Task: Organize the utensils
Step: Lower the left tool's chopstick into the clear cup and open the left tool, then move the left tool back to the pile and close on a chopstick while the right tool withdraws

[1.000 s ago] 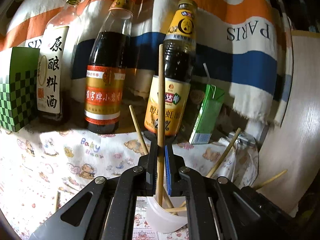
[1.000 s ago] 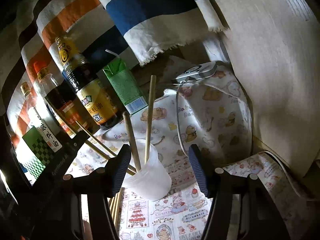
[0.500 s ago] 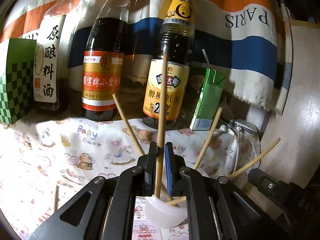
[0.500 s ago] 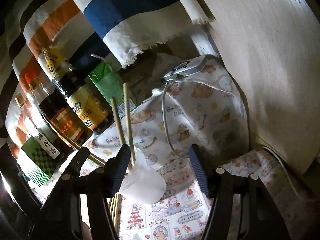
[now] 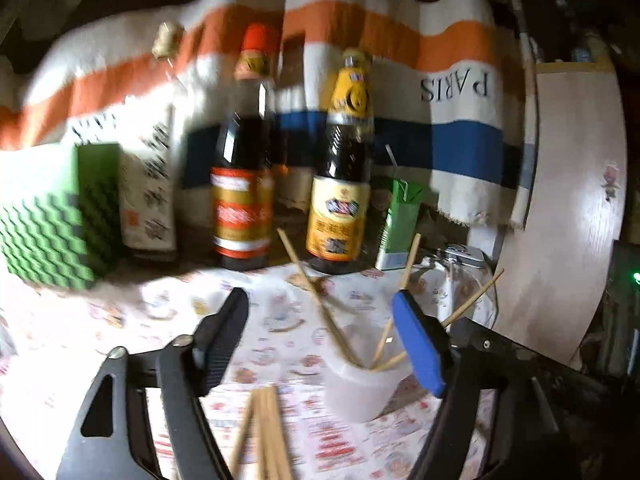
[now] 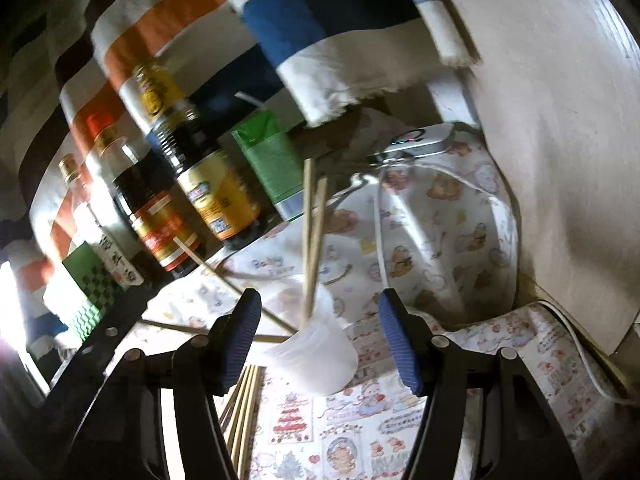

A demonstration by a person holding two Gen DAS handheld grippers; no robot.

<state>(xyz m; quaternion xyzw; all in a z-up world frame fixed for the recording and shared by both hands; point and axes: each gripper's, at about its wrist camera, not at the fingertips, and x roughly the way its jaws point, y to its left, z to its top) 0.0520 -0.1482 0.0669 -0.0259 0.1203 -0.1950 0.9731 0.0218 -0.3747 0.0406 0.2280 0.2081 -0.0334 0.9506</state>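
A translucent plastic cup [image 5: 360, 388] [image 6: 316, 356] stands on the printed tablecloth and holds several wooden chopsticks [image 5: 316, 300] [image 6: 308, 240] that lean outward. My left gripper [image 5: 320, 300] hangs just behind the cup with its jaws opening wide. Nothing is pressed between them, and the cup sits close to the blue-padded finger [image 5: 416, 344]. My right gripper [image 6: 318, 304] is open around the cup, and its pads do not press on it. A loose bundle of chopsticks [image 5: 264, 428] [image 6: 240, 412] lies flat on the cloth in front of the cup.
Three sauce bottles [image 5: 340, 184], a green drink carton [image 5: 400, 224] and a green chequered box [image 5: 48, 224] line the back under a striped cloth [image 5: 440, 148]. A white device with a cable [image 6: 416, 140] lies back right. A pale wood panel [image 5: 576, 200] closes the right side.
My left gripper has let go of the chopstick it held upright over the cup, opened wide and drawn back. The bundle on the cloth has come into its view. My right gripper barely moved.
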